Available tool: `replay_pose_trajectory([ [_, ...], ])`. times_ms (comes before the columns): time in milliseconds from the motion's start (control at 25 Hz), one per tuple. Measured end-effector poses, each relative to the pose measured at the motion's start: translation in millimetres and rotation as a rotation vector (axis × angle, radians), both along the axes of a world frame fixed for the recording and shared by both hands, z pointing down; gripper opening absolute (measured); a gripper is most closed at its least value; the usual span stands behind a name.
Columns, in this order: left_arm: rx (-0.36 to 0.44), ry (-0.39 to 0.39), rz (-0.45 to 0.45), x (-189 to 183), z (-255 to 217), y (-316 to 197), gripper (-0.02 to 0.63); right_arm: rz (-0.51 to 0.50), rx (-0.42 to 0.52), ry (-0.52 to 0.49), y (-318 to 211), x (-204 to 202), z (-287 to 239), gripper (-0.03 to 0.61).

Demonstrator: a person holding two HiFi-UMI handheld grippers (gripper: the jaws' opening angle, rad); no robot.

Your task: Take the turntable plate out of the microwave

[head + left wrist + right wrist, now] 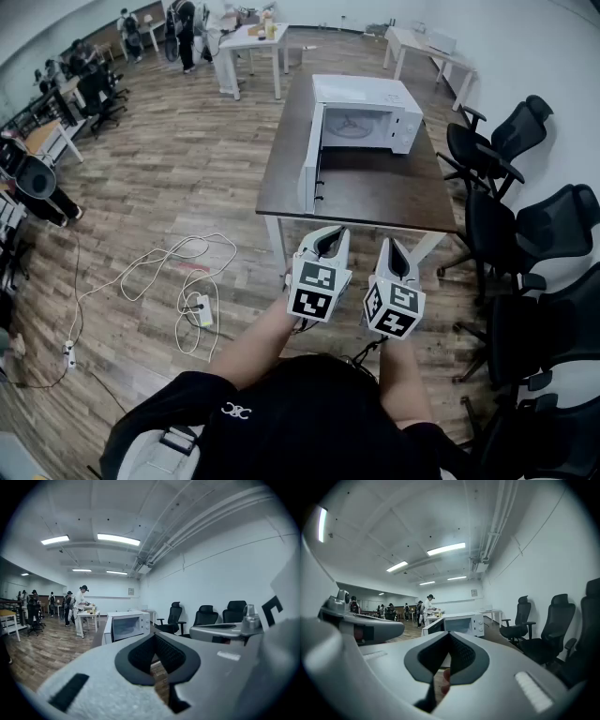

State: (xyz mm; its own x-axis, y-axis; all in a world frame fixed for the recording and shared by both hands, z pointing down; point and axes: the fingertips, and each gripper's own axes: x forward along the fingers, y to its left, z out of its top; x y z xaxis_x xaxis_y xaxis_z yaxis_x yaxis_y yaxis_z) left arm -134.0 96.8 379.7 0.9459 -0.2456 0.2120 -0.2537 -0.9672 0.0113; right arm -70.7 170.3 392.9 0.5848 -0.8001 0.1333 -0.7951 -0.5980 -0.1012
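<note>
- Step in hand: the approach. I judge that the task has barely begun, since neither tool is near the oven yet.
- The left gripper has its two grey jaws pressed together with nothing between them. Its own view shows the dark pads meeting at the tip.
- The right gripper is likewise closed on nothing, its pads meeting in its own view. Both tools sit side by side, pointing roughly level towards 12 o'clock.
- The white box-shaped microwave oven stands at 12 o'clock on the far half of the dark brown rectangular table, well apart from both grippers.
- Its white door hangs fully open at the 9 o'clock side, so the cavity faces me.
- The round clear glass turntable plate lies flat on the cavity floor, faint but visible from the head view. It is too small to make out in either gripper view.
- Black mesh office chairs line the 3 o'clock side of the table. The near edge at 6 o'clock looks free for standing.
- Next move, as I judge it: step up to the table edge, spread one gripper's jaws, and bring it low into the cavity towards the plate's near rim.
- The rim is thin and smooth glass, so I expect the grip needs a level entry and a slight lift off the hub before drawing the plate out past the door.
</note>
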Motion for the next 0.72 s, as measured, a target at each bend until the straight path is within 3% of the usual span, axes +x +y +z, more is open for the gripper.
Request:
replay_pose_trajectory([
  [480,0.026,-0.019,-0.012,14.6,8.8,18.5,0.008,-0.071,-0.008,-0.027,6.8,0.2,14.2,0.008],
  [720,0.036,-0.028,-0.017,23.9,9.3,25.0,0.008,-0.055,0.004,-0.037,16.5,9.9,15.1,0.009],
])
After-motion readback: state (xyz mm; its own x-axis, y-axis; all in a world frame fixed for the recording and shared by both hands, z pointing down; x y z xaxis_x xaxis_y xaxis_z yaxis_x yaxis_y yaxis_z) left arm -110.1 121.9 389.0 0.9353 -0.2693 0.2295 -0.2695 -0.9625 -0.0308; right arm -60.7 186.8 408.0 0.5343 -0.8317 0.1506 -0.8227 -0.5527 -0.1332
